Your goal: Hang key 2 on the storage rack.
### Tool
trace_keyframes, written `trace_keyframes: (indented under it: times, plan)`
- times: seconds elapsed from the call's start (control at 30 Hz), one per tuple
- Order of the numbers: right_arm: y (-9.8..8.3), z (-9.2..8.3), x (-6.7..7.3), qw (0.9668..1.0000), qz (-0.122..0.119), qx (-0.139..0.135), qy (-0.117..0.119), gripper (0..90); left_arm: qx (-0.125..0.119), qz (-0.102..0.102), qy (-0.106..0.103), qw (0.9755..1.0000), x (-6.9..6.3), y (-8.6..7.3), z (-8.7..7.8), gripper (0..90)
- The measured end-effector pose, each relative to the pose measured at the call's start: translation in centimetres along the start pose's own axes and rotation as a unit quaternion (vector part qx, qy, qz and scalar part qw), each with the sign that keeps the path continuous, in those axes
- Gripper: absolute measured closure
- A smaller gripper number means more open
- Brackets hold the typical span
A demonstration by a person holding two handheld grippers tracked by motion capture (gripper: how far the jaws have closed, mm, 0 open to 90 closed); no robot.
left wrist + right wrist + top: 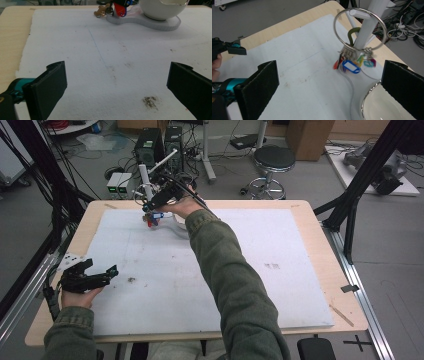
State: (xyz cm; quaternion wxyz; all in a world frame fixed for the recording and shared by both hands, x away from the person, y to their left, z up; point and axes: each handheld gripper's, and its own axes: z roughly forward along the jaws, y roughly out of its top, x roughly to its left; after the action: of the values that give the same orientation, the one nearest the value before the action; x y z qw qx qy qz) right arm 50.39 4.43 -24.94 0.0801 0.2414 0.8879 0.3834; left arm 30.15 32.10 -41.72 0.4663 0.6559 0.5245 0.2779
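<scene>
I see my right tool (329,82) released, its jaws wide, because the key ring (359,32) hangs on the white stand (368,22) at twelve o'clock of the bench (320,220). My left tool (116,85) rests released too.

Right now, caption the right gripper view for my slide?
Open right gripper facing a large metal key ring with coloured plastic tags hung on a white stand, beside a white bowl.
</scene>
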Motion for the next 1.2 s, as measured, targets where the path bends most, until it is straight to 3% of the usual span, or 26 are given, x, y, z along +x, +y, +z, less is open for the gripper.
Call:
trace_keyframes:
  times: [0.57,0.7,0.87,1.2]
  plan:
    - [-3.3,-3.6,-1.4,0.9995,0.017,-0.009,-0.023,0.5,0.002,0.003,0.001,1.0000,-0.1,0.0,0.0,3.3]
    - [-4.7,-4.4,-1.9,0.9988,0.037,-0.009,-0.030,0.5,0.000,0.000,0.002,1.0000,-0.1,0.0,0.0,3.3]
    - [-6.5,-5.5,-2.8,0.9982,0.044,-0.022,-0.034,0.5,0.002,0.002,0.002,1.0000,0.0,0.0,0.0,3.3]
    - [-9.7,-7.1,-4.1,0.9964,0.064,-0.025,-0.050,0.6,0.006,0.007,-0.001,1.0000,-0.1,0.1,0.1,3.3]
